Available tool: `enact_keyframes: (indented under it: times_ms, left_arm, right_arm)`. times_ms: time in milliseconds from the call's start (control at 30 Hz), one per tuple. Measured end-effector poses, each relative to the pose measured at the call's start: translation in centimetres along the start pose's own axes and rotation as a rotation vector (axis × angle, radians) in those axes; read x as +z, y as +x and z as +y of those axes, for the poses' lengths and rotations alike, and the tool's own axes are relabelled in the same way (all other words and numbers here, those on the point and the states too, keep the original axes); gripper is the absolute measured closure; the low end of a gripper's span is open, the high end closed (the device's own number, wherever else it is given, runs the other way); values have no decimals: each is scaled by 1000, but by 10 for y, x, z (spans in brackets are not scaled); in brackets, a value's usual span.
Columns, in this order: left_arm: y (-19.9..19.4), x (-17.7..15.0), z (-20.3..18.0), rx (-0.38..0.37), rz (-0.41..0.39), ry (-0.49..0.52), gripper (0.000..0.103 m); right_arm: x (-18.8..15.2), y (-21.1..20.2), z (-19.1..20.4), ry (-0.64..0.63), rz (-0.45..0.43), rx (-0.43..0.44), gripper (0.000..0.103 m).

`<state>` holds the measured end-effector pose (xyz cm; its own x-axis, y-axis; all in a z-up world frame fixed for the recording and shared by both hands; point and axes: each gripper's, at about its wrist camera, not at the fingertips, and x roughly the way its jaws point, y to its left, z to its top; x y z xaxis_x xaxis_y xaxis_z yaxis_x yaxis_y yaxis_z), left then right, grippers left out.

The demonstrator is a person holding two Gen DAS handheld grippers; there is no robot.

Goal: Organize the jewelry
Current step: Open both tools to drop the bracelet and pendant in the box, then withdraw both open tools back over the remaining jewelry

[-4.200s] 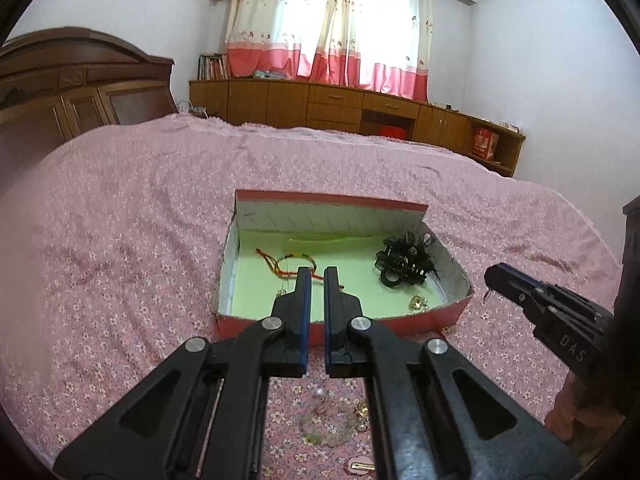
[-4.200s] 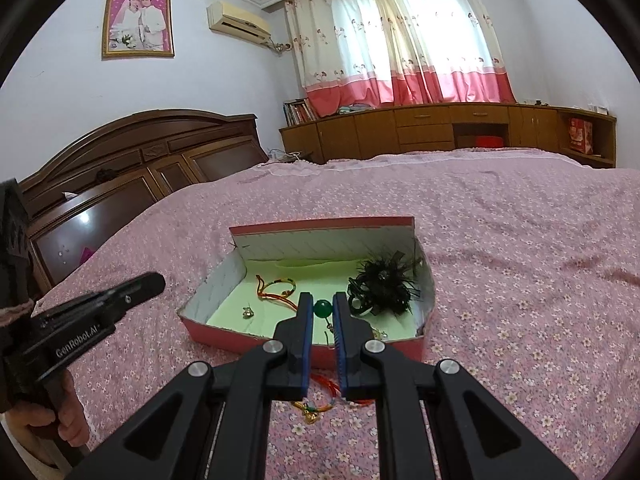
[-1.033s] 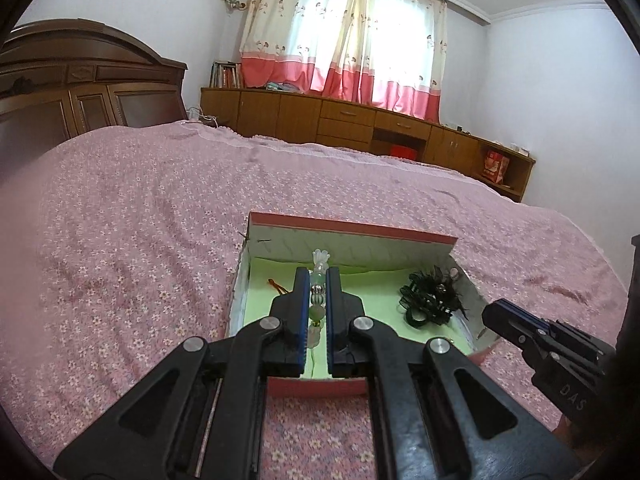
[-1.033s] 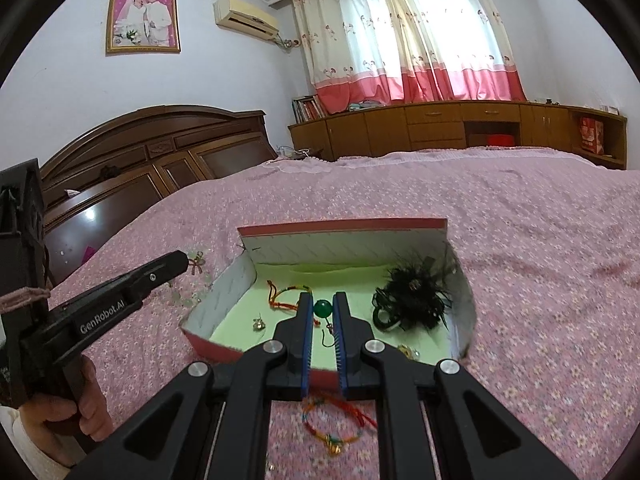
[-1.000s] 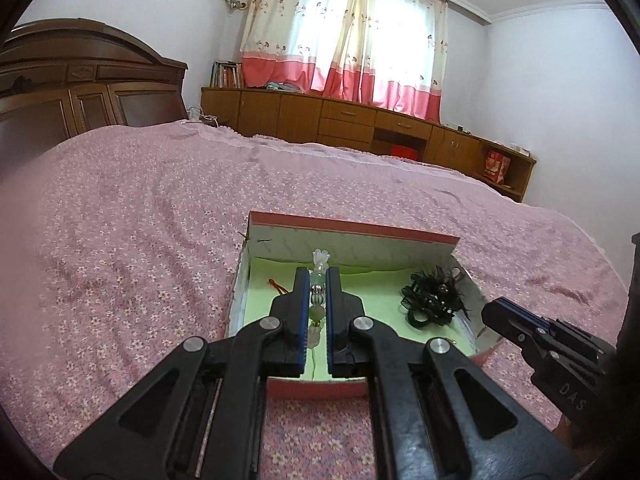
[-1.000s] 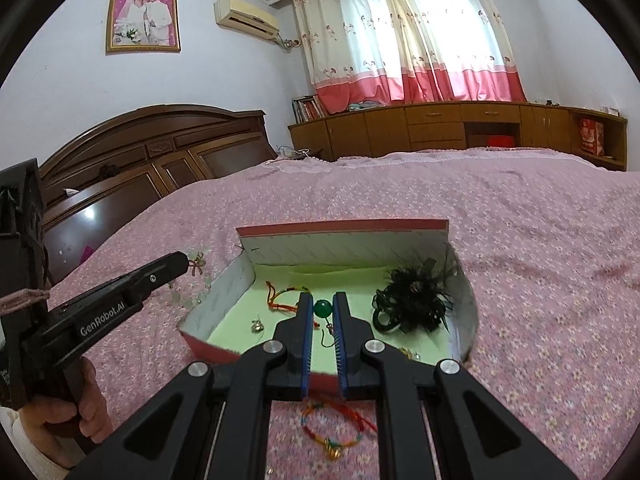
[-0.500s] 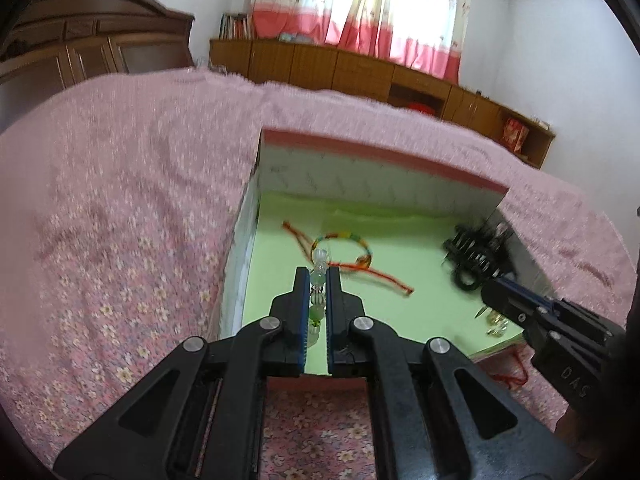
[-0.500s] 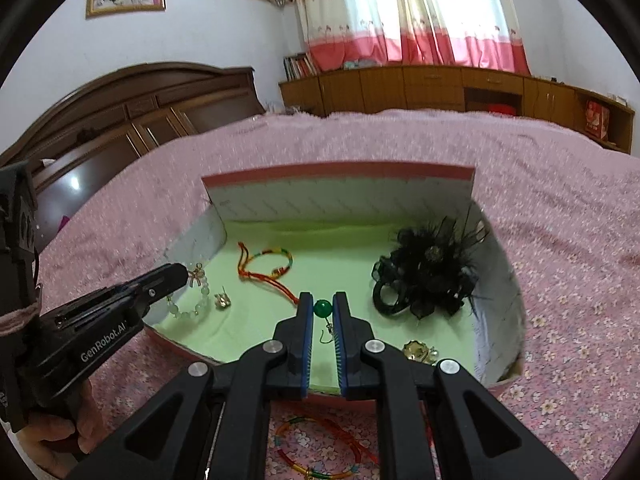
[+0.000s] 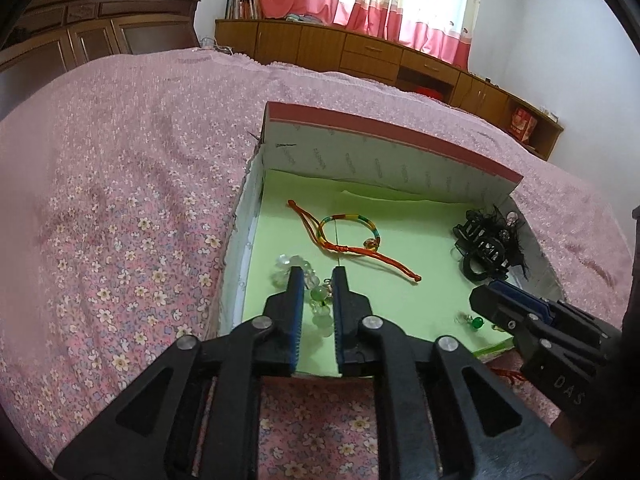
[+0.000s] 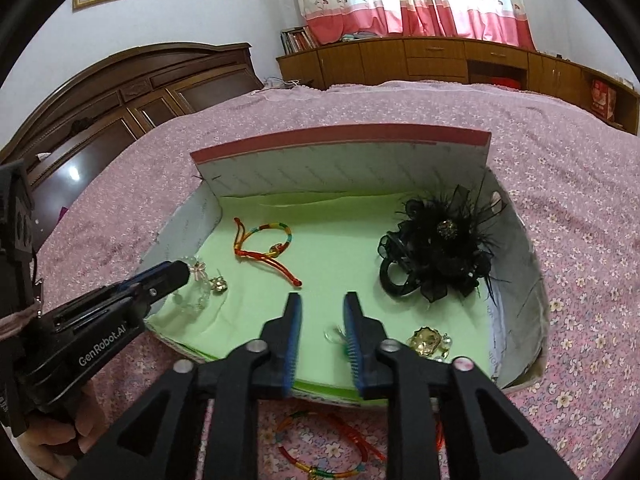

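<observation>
Jewelry is gathered in a shallow box [image 10: 344, 168] with a pink rim and a green-lined floor, set on a pink floral bedspread [image 9: 120, 184]. On the lining a multicoloured cord bracelet [image 10: 266, 246] is seen toward the back left, a black feathered hair clip [image 10: 434, 258] at the right, and a gold brooch [image 10: 426, 340] near the front right corner.

A clear and green bead bracelet [image 9: 308, 288] lies on the lining at the front left of the box, between the fingers of the left gripper [image 9: 316, 276], whose jaws are opening narrowly; the blue pads are no longer pressed on the beads.

The right gripper [image 10: 322, 300] is held over the front edge of the box, its jaws opening too. A green bead earring [image 9: 474, 322] (blurred in the right wrist view) is seen on the lining just beside the right-hand pad, not gripped.

Another cord bracelet [image 10: 328, 444] lies on the bedspread in front of the box, outside it.
</observation>
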<state>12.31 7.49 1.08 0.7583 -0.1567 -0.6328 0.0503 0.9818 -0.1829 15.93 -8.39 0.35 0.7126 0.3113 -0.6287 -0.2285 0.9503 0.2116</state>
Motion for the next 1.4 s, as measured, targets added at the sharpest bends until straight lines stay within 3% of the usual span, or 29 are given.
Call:
enact_keyframes:
  times_ms: [100, 200, 400, 733, 1067, 1400]
  left_arm:
    - [-5, 0, 0, -6, 7, -6, 85]
    - [-10, -1, -1, -13, 13, -8, 83]
    - [-25, -4, 3, -35, 24, -43, 83]
    - [-50, -5, 1, -37, 16, -36, 83]
    - [-71, -12, -3, -47, 19, -18, 83]
    - [-73, -28, -14, -70, 72, -11, 83]
  right_arm:
    - [0, -6, 0, 5, -10, 11, 68]
    - [0, -14, 0, 19, -19, 25, 67]
    - [2, -36, 2, 27, -63, 42, 61]
    - [-2, -73, -2, 48, -114, 48, 61]
    - [-15, -106, -15, 91, -123, 49, 60]
    - [-35, -125, -38, 141, -108, 10, 60]
